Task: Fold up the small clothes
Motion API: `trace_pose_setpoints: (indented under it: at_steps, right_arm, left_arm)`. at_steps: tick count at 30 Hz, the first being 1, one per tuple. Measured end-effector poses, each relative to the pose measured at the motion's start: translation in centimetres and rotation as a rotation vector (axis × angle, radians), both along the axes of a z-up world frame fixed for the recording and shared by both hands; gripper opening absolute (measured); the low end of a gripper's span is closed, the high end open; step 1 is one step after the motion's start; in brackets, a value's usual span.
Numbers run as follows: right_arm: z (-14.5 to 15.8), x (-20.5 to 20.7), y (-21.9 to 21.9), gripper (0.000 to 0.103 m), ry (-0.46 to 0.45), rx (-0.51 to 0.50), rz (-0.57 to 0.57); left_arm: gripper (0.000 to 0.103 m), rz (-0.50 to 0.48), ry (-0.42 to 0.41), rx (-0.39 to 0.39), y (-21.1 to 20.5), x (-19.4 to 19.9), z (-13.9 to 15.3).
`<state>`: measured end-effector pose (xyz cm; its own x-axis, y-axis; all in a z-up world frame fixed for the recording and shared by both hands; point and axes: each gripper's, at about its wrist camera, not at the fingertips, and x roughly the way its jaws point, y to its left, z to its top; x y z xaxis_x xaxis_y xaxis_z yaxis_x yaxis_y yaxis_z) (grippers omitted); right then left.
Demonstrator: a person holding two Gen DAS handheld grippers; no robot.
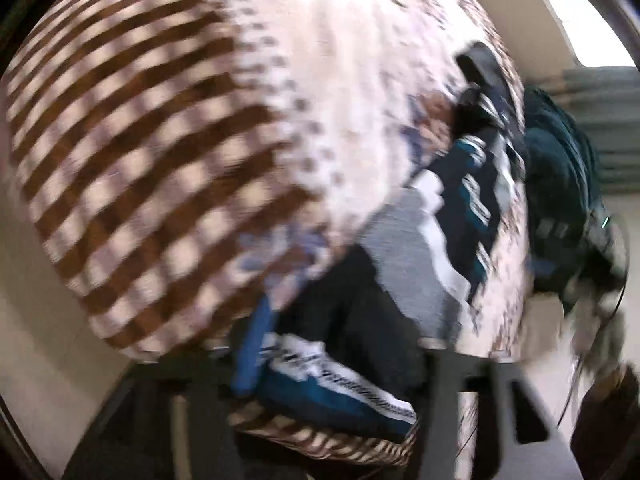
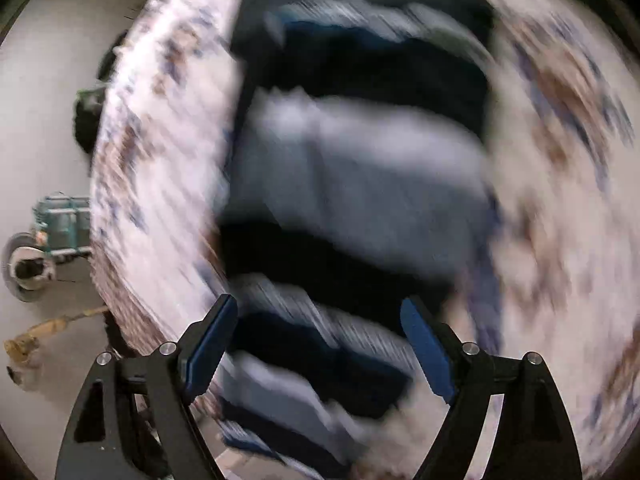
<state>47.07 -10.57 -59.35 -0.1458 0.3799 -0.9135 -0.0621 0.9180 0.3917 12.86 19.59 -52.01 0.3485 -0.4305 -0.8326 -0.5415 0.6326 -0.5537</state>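
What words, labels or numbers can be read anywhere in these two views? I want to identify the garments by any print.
None can be read.
Dark teal garment: pale marks that might be lettering, too blurred to read.
White striped band on the blue garment: a pattern, no letters made out.
Grey and dark clothes in the right wrist view: smeared by motion, no text visible.
Patterned cloth: checks and specks only.

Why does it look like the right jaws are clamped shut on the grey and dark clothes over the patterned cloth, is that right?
Not quite. In the right wrist view the right gripper has its jaws wide open, blue pads apart and pressing on nothing. The rest holds: the grey and dark clothes do lie below it on the patterned cloth.
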Motion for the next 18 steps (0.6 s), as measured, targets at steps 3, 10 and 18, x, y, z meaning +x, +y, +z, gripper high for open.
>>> trace_pose_setpoints:
  at_steps: [3,10,18]
  right_arm:
    - [-3.1,-6.6,-3.2,0.086,0.102,-0.007,-0.030]
    - [-9.9,-19.2,-7.5,0.063,0.235,-0.003,-0.175]
    - [-11.6,-26.7,-8.8,0.061,0.216,0.144,-0.314]
  left_arm:
    - [0.061,-0.102,0.028,0.001,-2.0,2.0,-0.8]
    - [0.006,-0.297,0.062,0.184,-5.9,2.4,-2.4]
    - [0.000,-0.326,0.024,0.296,-4.3,0.8,-0.8]
